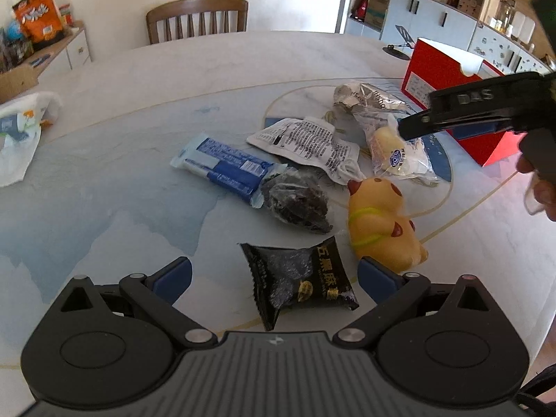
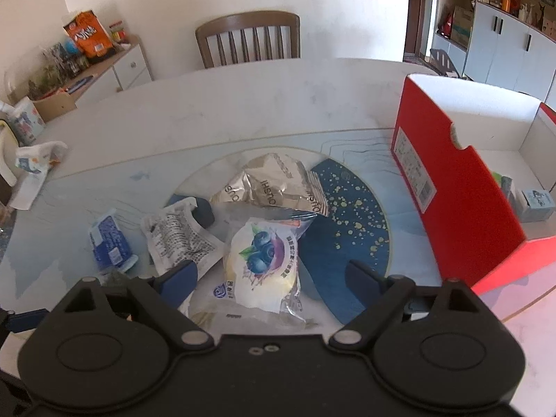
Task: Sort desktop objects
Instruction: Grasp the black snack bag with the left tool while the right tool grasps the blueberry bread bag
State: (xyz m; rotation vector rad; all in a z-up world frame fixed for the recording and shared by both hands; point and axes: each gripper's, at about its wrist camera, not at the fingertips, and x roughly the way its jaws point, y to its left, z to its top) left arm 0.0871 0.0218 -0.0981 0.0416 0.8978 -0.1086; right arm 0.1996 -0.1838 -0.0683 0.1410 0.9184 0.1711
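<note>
In the left wrist view, my left gripper [image 1: 274, 272] is open low over the table, and a black snack packet [image 1: 299, 278] lies between its blue fingers without touching them. A yellow squishy toy [image 1: 378, 222] lies just beyond the right finger. Behind are a blue packet [image 1: 222, 166], a dark clear-wrapped snack [image 1: 295, 201] and a white printed pouch [image 1: 309, 142]. My right gripper [image 2: 272, 272] is open around a blueberry bread packet [image 2: 264, 260], pads apart from it. A silver packet [image 2: 274, 184] lies behind it. The open red box [image 2: 451, 180] stands to the right.
The red box holds a small blue-grey carton [image 2: 535, 201]. A wooden chair [image 2: 248, 40] stands at the table's far side. A white plastic bag [image 1: 21, 128] lies at the left edge. A black stand [image 1: 399, 47] sits behind the box. Cabinets line the walls.
</note>
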